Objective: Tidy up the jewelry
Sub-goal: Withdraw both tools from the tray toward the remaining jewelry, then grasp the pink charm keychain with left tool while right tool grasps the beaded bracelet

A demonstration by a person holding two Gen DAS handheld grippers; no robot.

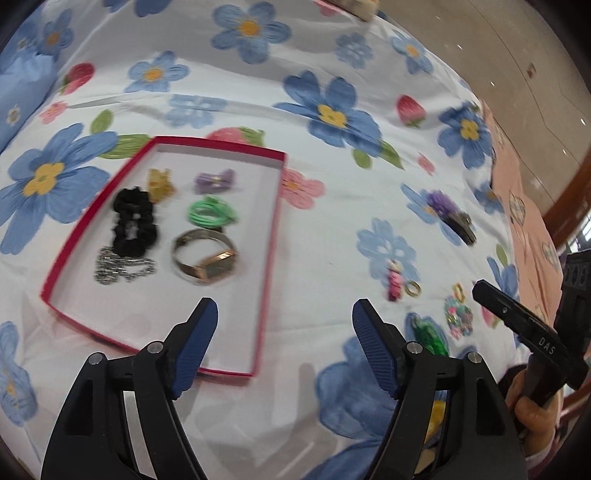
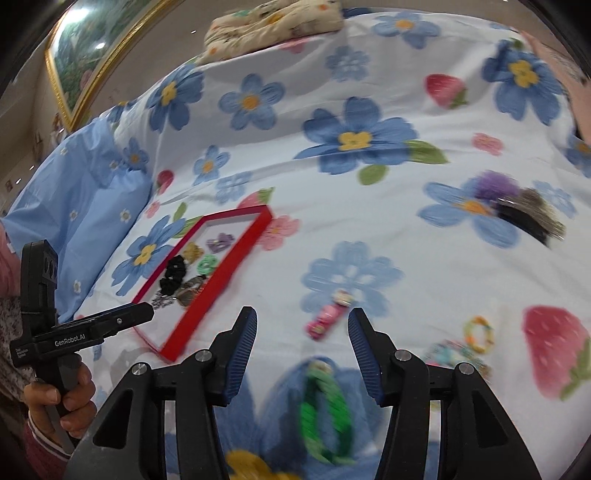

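A red-rimmed white tray (image 1: 275, 206) lies on the flowered bedspread and holds a black scrunchie (image 1: 133, 221), a silver chain (image 1: 123, 267), a gold watch (image 1: 207, 256), green hair ties (image 1: 211, 213), a yellow clip (image 1: 160, 182) and a purple bow (image 1: 215, 181). My left gripper (image 1: 284, 319) is open and empty above the tray's near right corner. My right gripper (image 2: 301, 325) is open and empty above a green chain bracelet (image 2: 325, 406). A pink clip (image 2: 327, 319) lies just beyond its fingertips. A colourful ring (image 2: 479, 334) and a purple and black hair piece (image 2: 517, 210) lie to the right.
The pink clip with a gold ring (image 1: 400, 282), a beaded charm (image 1: 458, 314) and the green bracelet (image 1: 430, 338) lie loose right of the tray. A blue pillow (image 2: 85, 206) is at the left, a folded floral cloth (image 2: 273, 26) at the far edge. The bed edge runs along the right (image 1: 517, 206).
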